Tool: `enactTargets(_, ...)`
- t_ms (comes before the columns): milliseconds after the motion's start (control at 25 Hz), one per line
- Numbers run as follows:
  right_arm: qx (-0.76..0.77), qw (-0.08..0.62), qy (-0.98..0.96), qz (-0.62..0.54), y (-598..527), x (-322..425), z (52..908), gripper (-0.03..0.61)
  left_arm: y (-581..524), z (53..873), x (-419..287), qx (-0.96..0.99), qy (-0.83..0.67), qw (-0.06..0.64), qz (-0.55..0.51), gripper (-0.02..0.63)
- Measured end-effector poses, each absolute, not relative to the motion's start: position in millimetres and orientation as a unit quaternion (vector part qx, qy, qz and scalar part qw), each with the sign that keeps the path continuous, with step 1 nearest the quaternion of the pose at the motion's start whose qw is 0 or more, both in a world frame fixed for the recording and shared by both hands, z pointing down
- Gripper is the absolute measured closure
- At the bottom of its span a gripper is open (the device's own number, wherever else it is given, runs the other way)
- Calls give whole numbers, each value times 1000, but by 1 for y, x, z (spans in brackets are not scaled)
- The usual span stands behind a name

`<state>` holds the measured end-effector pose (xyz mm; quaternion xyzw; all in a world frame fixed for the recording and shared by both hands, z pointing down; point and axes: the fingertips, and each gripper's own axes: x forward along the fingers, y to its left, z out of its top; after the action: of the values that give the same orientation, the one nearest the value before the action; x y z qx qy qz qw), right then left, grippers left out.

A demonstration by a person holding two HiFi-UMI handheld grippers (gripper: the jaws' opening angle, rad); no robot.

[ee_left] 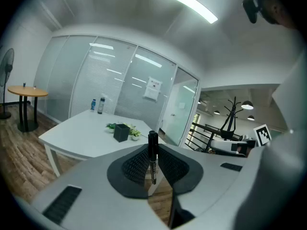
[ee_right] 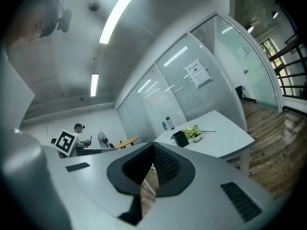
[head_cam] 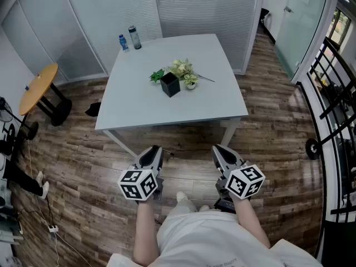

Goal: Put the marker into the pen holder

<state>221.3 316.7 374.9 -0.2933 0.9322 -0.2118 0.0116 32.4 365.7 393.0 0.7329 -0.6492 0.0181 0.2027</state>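
Looking steeply down here at a white table (head_cam: 139,113) on a wood floor (head_cam: 267,132). A black pen holder (head_cam: 170,85) stands near the middle of it. There's a small potted plant (head_cam: 191,82) just beside it on the right, and more greenery (head_cam: 181,67) right behind it. Two bottles (head_cam: 129,39) stand together at the far left corner.

My left gripper (head_cam: 153,151) and right gripper (head_cam: 219,150) sit side by side low in the picture. Both are over the floor, short of the table's near edge and well apart from the holder, tips pointing toward the table. I can't really read the jaws from this angle.

A round wooden side table (head_cam: 39,87) is off to the left, and a black railing (head_cam: 334,88) runs down the right.
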Motion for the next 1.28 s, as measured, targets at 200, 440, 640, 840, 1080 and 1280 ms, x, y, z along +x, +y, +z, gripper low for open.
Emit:
enactTargets(200, -288, 12, 935, -208, 344, 224, 369, 563, 394, 388, 35, 730, -653, 198, 22, 555)
enactTargets(440, -280, 1, 938, -205, 355, 221, 374, 563, 406, 393, 32, 724, -659, 204, 16, 555)
enactTargets(640, -279, 8, 936, -214, 350, 222, 373, 561, 411, 391, 32, 722, -661, 204, 20, 555)
enactTargets(840, -281, 0, 934, -219, 336, 210, 382, 561, 402, 395, 18, 719, -662, 210, 19, 555)
enactTargets(1080, -297, -7, 928, -225, 284, 193, 397, 563, 353, 404, -5, 722, -658, 212, 18, 555)
enactTargets(1280, -331, -12, 916, -226, 214, 172, 410, 563, 278, 422, -34, 734, -641, 224, 24, 555)
